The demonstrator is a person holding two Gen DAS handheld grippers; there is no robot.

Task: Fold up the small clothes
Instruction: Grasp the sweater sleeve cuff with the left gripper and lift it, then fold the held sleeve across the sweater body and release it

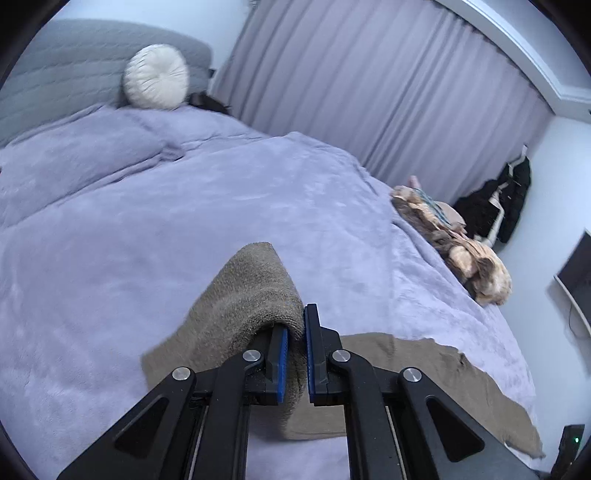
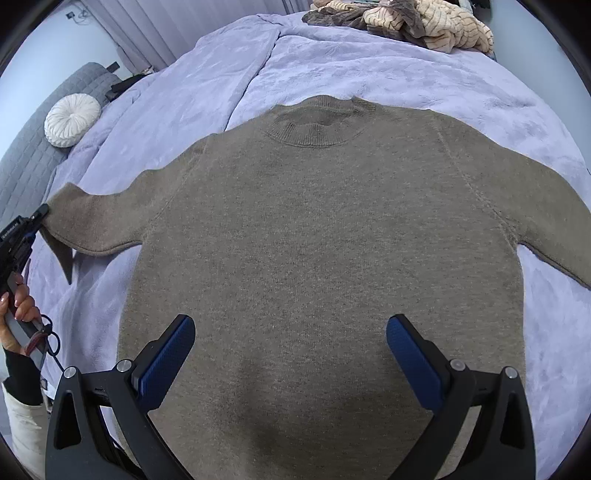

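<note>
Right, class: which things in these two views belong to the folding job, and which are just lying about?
Part of the job:
brown sweater, spread flat on the bed
left gripper, shut on its sleeve cuff
right gripper, open above the hem

Just lying about:
round white cushion
pile of striped clothes
purple blanket
curtain

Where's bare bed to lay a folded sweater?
Free: blanket between the sweater and the round pillow, and a strip beyond the collar. Crowded: far corner, under the clothes pile. The left tool grips the sleeve; the right tool is open.

Matt knitted sweater on plush fleece blanket
</note>
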